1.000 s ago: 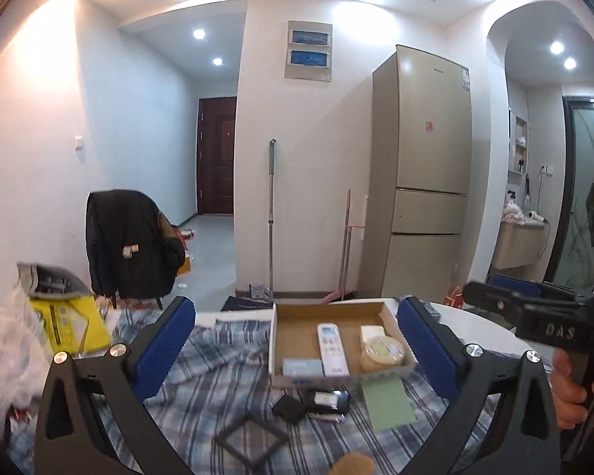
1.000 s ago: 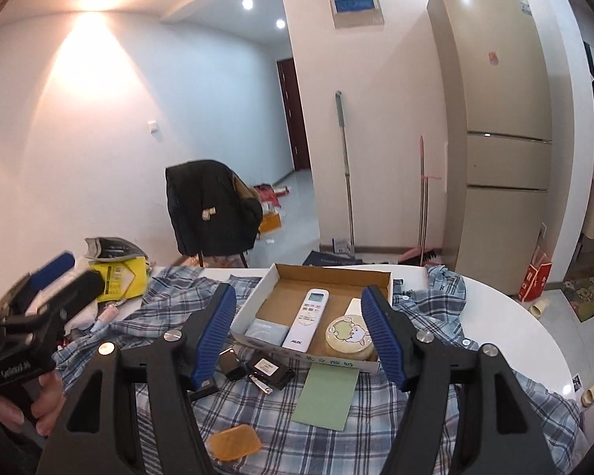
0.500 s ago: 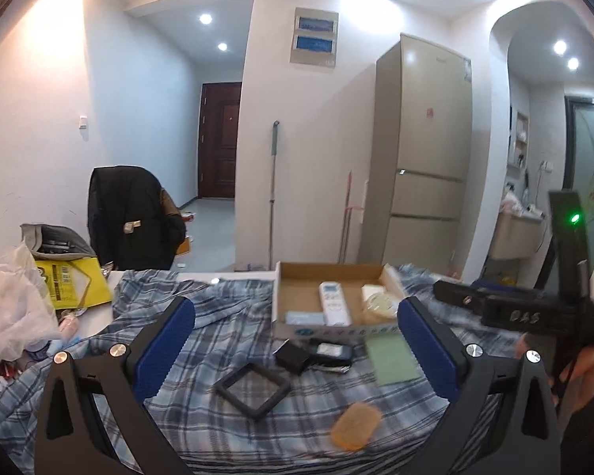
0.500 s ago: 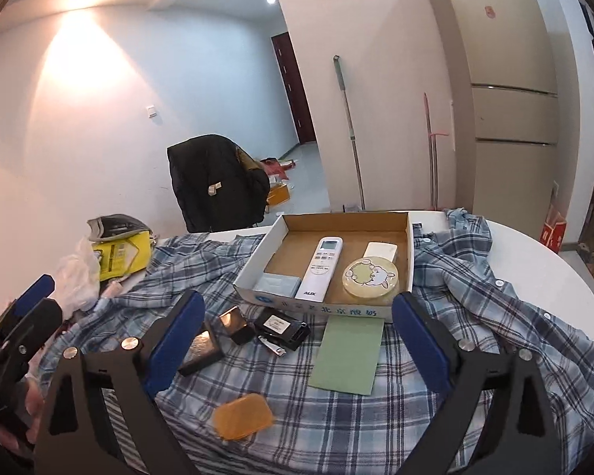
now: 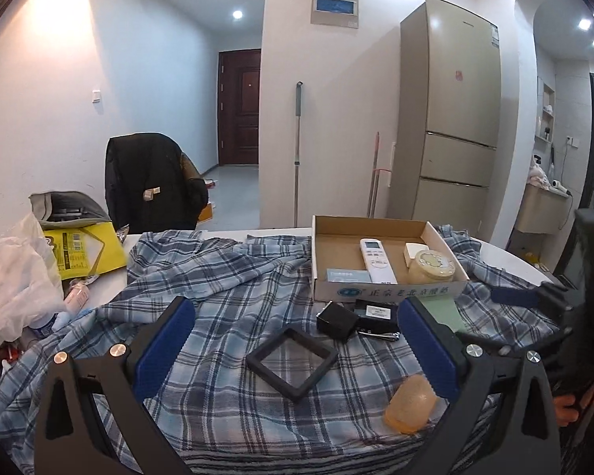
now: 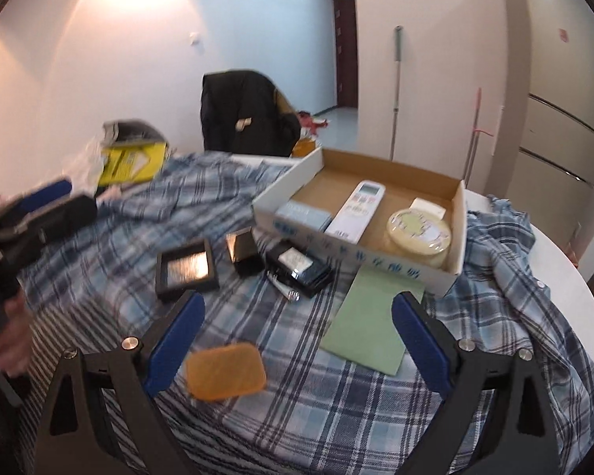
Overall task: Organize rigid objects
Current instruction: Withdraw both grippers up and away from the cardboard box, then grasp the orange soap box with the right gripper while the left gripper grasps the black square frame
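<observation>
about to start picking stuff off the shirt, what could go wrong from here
1. The orange soap-like block lies on the loose plaid shirt; the open right tool could pinch cloth along with it.
2. The cardboard box already holds a remote and round tin, so space is tight.
3. The thin green card lies flat and may be hard to grip.
</observation>
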`<action>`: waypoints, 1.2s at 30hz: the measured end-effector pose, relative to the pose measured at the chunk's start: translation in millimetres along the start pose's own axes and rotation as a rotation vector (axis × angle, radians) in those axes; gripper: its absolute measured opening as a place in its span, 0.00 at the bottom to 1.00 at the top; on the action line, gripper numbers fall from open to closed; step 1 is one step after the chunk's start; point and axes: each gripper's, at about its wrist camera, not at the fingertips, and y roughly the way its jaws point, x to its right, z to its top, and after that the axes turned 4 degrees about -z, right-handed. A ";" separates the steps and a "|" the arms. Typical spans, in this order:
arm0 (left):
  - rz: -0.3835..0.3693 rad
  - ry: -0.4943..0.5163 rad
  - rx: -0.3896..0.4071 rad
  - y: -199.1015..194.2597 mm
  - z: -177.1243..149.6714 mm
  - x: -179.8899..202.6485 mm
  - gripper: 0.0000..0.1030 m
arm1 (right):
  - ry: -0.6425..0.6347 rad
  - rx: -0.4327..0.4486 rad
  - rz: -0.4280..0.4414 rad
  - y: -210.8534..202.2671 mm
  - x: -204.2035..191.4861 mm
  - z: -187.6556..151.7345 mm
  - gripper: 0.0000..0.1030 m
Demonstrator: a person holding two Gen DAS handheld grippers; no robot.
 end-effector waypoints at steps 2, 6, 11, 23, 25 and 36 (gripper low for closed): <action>0.004 0.010 0.003 1.4 -1.7 1.5 1.00 | -0.020 -0.017 0.005 3.8 -3.1 -3.4 0.92; 0.037 0.004 0.006 4.4 -2.7 0.6 1.00 | -0.056 -0.053 0.041 10.3 -11.0 -8.3 0.92; 0.075 -0.035 -0.006 10.3 -3.8 -8.6 1.00 | -0.146 -0.193 0.194 36.2 -31.3 -20.9 0.84; 0.096 -0.079 -0.072 28.7 -11.1 -19.9 1.00 | -0.238 -0.304 0.177 57.4 -49.6 -35.1 0.59; 0.098 -0.089 -0.080 30.9 -12.1 -22.6 1.00 | -0.239 -0.301 0.176 57.8 -49.8 -34.7 0.59; 0.126 -0.126 -0.206 53.5 -20.0 -36.1 1.00 | -0.032 -0.118 0.063 30.1 -6.2 -10.2 0.59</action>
